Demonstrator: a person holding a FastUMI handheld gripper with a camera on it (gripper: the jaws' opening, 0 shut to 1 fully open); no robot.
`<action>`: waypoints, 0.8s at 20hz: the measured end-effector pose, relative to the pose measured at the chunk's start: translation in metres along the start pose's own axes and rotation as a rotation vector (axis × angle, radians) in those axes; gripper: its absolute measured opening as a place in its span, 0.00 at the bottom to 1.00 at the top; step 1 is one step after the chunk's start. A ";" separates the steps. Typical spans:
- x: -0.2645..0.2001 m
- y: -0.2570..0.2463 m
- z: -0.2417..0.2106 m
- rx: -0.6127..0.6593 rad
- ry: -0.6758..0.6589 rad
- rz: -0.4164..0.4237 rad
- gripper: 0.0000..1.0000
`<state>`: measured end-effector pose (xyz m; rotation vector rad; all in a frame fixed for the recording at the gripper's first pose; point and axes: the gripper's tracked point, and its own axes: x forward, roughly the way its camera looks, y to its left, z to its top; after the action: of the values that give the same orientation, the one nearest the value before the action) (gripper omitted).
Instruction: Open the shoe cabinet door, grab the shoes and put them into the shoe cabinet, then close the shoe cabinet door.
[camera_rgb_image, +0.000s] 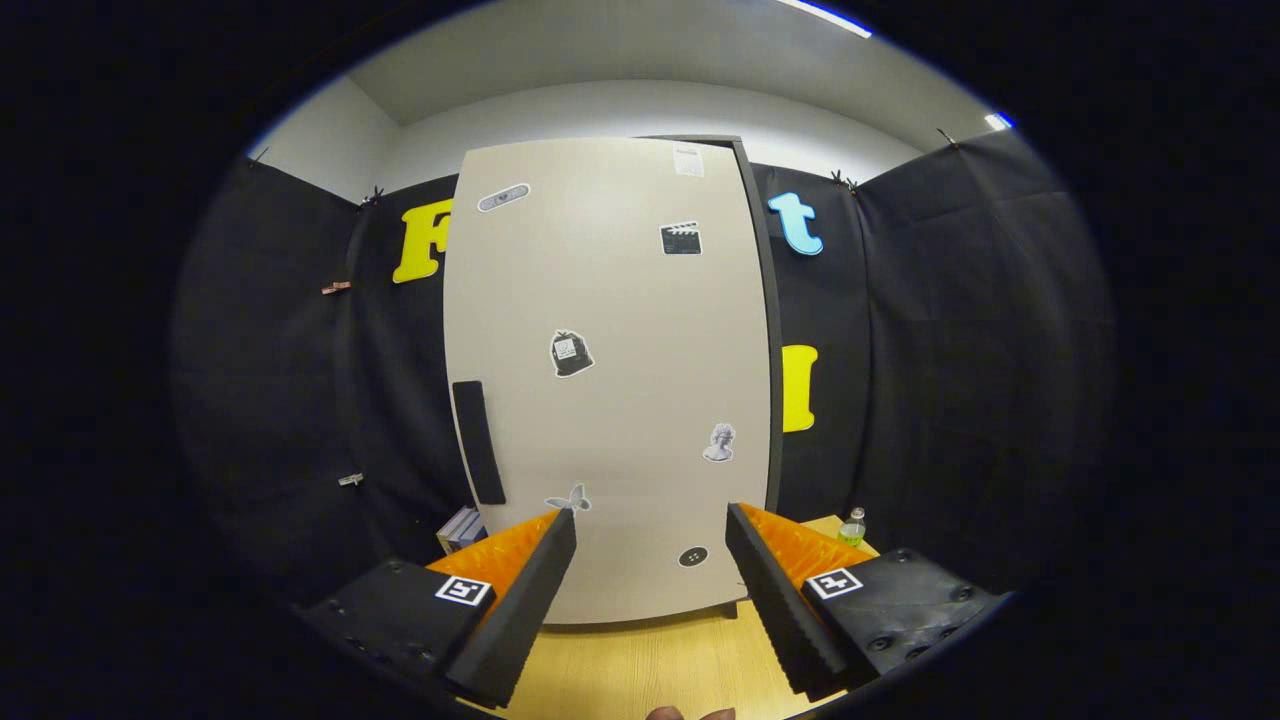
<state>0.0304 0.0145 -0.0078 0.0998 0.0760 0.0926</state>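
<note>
Books (460, 527) stood at 9 o'clock of left finger. Black handle (478, 442) sat on left edge of shoe cabinet door (610, 380), door shut, at 12 o'clock beyond gripper (650, 560); fingers spread wide, gripping nothing. Bottle (852, 526) stood at 3 o'clock on wooden table (650, 665).

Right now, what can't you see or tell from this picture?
- Inside the shoe cabinet: hidden by its shut door, gripper view.
- The shoes: not to be made out here.
- Stack of books: mostly hidden behind the left finger and the cabinet.
- Small bottle: too small to tell its contents.
- Wooden table: partly covered by the open gripper.
</note>
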 end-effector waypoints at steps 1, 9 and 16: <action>0.001 0.000 -0.001 0.000 0.002 -0.001 0.98; 0.005 0.001 -0.005 -0.005 0.009 -0.001 0.98; 0.007 -0.002 -0.005 -0.002 0.012 0.001 0.98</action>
<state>0.0372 0.0141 -0.0138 0.0969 0.0880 0.0947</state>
